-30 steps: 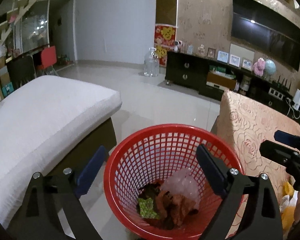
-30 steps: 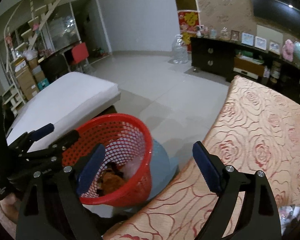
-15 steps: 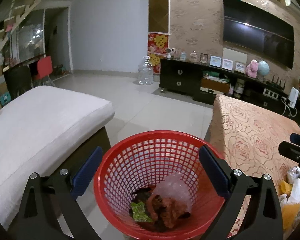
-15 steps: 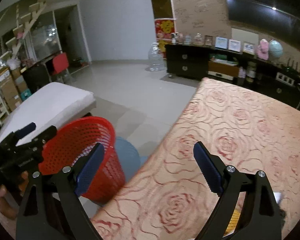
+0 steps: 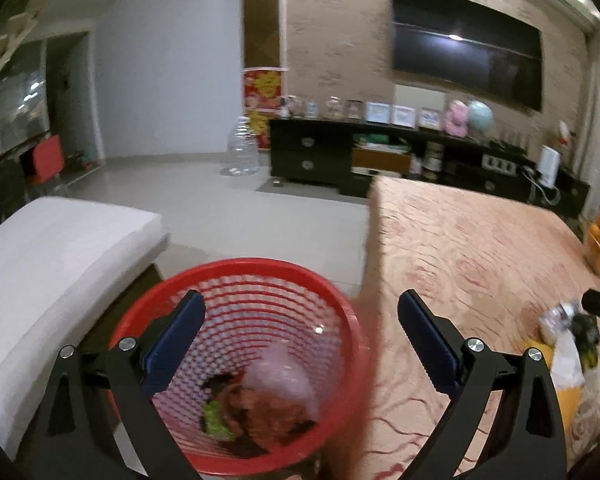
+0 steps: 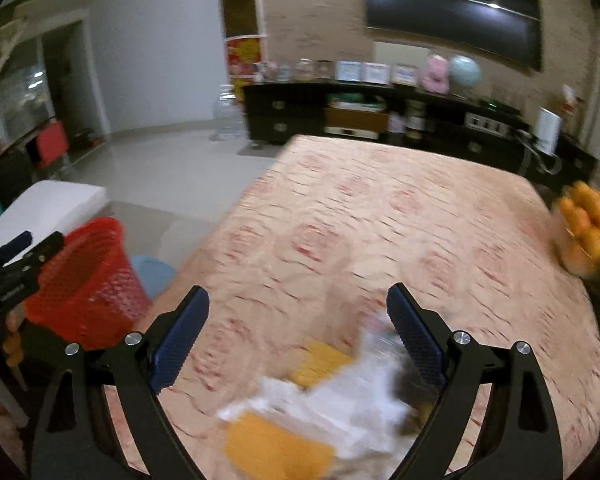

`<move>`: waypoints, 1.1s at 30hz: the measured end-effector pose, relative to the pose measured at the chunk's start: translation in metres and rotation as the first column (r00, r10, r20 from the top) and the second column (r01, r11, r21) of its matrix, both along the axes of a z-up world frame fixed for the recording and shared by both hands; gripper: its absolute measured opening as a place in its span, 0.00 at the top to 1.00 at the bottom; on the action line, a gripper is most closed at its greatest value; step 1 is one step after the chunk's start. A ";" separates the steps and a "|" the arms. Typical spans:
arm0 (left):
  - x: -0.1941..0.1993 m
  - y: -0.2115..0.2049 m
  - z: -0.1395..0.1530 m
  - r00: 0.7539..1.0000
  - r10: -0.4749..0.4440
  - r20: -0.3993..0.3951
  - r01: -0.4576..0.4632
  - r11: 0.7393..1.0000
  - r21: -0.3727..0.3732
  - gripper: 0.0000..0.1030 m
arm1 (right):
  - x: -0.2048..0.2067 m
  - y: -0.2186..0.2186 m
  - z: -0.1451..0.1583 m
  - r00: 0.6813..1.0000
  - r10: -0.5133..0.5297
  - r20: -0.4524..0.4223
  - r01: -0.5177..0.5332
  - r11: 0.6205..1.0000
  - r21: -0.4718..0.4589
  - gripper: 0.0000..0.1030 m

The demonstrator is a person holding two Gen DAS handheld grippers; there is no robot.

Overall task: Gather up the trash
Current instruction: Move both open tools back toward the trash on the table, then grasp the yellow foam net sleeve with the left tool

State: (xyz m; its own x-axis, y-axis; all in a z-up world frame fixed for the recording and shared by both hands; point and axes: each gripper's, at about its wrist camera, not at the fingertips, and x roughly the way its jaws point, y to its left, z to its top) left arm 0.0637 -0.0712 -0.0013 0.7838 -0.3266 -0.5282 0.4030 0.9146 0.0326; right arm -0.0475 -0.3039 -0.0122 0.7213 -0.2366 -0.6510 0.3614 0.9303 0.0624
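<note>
A red mesh basket (image 5: pixel 236 280) stands on the floor beside the table and holds brown, green and clear plastic scraps (image 5: pixel 260 400). My left gripper (image 5: pixel 300 344) is open and empty above the basket's rim. The basket also shows in the right wrist view (image 6: pixel 88 280), at the left. My right gripper (image 6: pixel 298 336) is open and empty, low over a blurred pile of white, yellow and dark trash (image 6: pixel 324 404) on the rose-patterned tablecloth (image 6: pixel 380 220). The same pile shows at the right edge of the left wrist view (image 5: pixel 564 352).
A white cushioned bench (image 5: pixel 52 264) lies left of the basket. A pile of oranges (image 6: pixel 592 228) sits at the table's right edge. A dark TV cabinet (image 5: pixel 340 156) and a large water bottle (image 5: pixel 240 152) stand across the tiled floor. A blue stool (image 6: pixel 152 272) sits behind the basket.
My right gripper has swung right, away from the basket and out over the table, down to the trash pile. The left gripper has lifted and tilted a little over the basket.
</note>
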 end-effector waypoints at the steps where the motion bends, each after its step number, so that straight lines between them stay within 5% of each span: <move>1: -0.004 -0.007 -0.002 1.000 -0.019 0.006 0.019 1.000 0.013 0.09 | -0.005 -0.004 -0.003 1.000 -0.018 -0.006 0.018 1.000 -0.001 0.15; 6: -0.028 -0.046 -0.013 0.986 -0.169 -0.006 0.169 0.984 0.048 0.09 | -0.034 -0.037 -0.014 0.992 -0.121 -0.023 0.122 0.992 0.028 0.15; 9: -0.045 -0.072 -0.027 0.956 -0.288 -0.050 0.291 0.955 0.061 0.09 | -0.044 -0.049 -0.016 0.988 -0.154 -0.025 0.155 0.987 0.033 0.15; 17: -0.103 -0.137 -0.067 0.804 -0.565 -0.185 0.582 0.812 0.049 0.09 | -0.060 -0.068 -0.023 0.980 -0.195 -0.031 0.196 0.978 0.065 0.15; 22: -0.125 -0.162 -0.089 0.755 -0.616 -0.226 0.646 0.757 0.096 0.09 | -0.062 -0.068 -0.022 0.980 -0.195 -0.030 0.197 0.979 0.050 0.15; 29: -0.132 -0.175 -0.106 0.737 -0.626 -0.255 0.667 0.735 0.124 0.11 | -0.064 -0.068 -0.024 0.981 -0.190 -0.031 0.192 0.980 0.050 0.15; 33: -0.124 -0.176 -0.111 0.742 -0.610 -0.278 0.658 0.743 0.122 0.28 | -0.066 -0.070 -0.024 0.981 -0.192 -0.024 0.193 0.980 0.047 0.15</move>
State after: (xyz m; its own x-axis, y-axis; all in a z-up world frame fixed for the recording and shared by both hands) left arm -0.0608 -0.2467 -0.1119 0.2965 -0.5766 -0.7613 0.9048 0.4248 0.0307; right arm -0.1131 -0.3737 -0.0361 0.6529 -0.3373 -0.6782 0.5347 0.8395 0.0972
